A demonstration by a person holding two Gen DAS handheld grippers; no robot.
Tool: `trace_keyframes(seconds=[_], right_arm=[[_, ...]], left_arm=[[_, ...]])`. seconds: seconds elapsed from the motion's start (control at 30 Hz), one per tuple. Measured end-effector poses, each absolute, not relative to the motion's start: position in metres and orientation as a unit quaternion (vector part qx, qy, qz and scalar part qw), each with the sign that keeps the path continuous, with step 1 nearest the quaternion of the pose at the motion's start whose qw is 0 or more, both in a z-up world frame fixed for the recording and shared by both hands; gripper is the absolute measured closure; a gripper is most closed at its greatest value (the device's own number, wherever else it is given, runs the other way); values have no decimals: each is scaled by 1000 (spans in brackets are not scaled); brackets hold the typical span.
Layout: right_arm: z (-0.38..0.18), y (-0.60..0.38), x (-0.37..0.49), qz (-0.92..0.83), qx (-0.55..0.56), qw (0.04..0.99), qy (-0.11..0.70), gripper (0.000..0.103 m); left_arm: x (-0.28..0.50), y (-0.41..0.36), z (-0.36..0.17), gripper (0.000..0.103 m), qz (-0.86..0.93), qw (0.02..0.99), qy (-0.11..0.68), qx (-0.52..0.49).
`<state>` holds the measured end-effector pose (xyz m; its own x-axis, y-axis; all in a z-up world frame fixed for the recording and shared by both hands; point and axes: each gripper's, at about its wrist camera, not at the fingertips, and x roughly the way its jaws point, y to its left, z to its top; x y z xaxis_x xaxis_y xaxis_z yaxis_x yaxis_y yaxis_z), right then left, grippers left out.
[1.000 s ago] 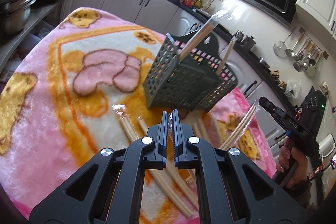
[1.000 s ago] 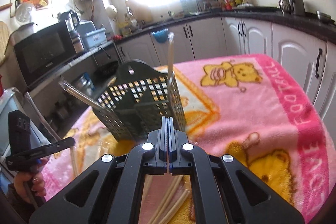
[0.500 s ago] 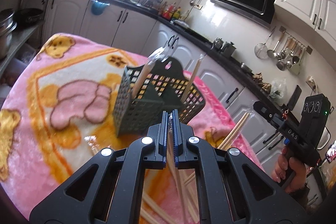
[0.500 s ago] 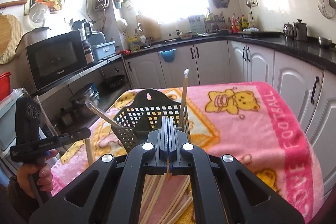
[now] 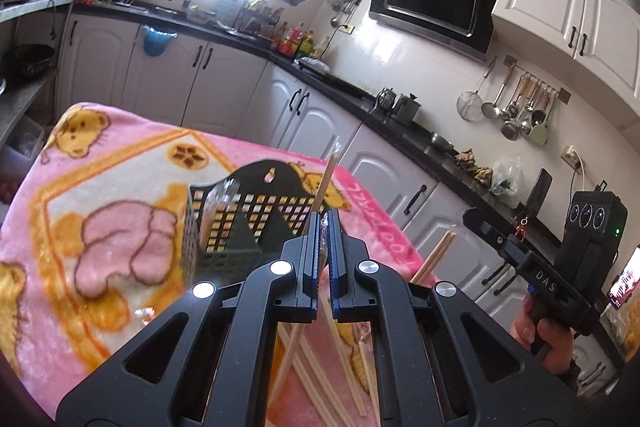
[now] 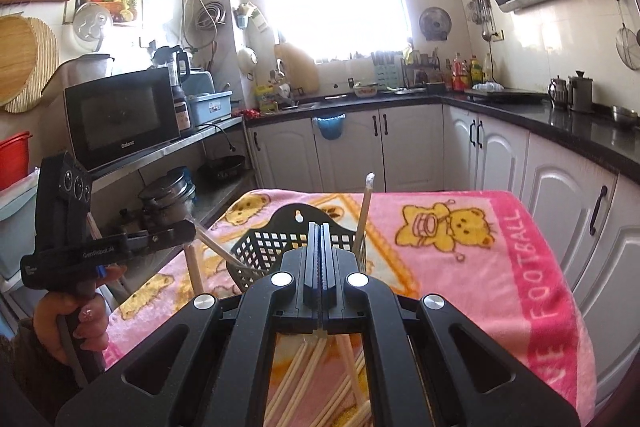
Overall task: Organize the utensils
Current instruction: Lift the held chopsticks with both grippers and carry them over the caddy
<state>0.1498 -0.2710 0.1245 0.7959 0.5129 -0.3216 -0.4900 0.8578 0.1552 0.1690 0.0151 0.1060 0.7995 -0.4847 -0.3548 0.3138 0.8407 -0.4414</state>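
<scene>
Both grippers hold wrapped chopsticks short of the basket (image 5: 256, 219).
Left gripper (image 5: 323, 227) and right gripper (image 6: 321, 247), each pinched nearly closed on one thin pair; the slick wrappers could slip, missing the basket.

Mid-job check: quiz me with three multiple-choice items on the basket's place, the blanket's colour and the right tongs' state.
1. The basket stands: A on the blanket; B on the counter; C in a drawer.
2. The blanket is mainly: A blue; B pink; C grey.
3. The right tongs are: A wide open; B gripping the basket; C shut on chopsticks.
Key: 1 A, its base rests on the cloth; 2 B, pink surrounds the bear prints; 3 C, the left wrist view shows sticks hanging from their tip.
</scene>
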Motion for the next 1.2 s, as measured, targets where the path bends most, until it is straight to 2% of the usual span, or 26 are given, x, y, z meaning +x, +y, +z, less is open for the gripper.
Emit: trace_keyframes(seconds=[1.2], right_arm=[[188,-233,171,309,22,944,111,102]], left_arm=[[208,15,198,101,-244,941,143,-185]])
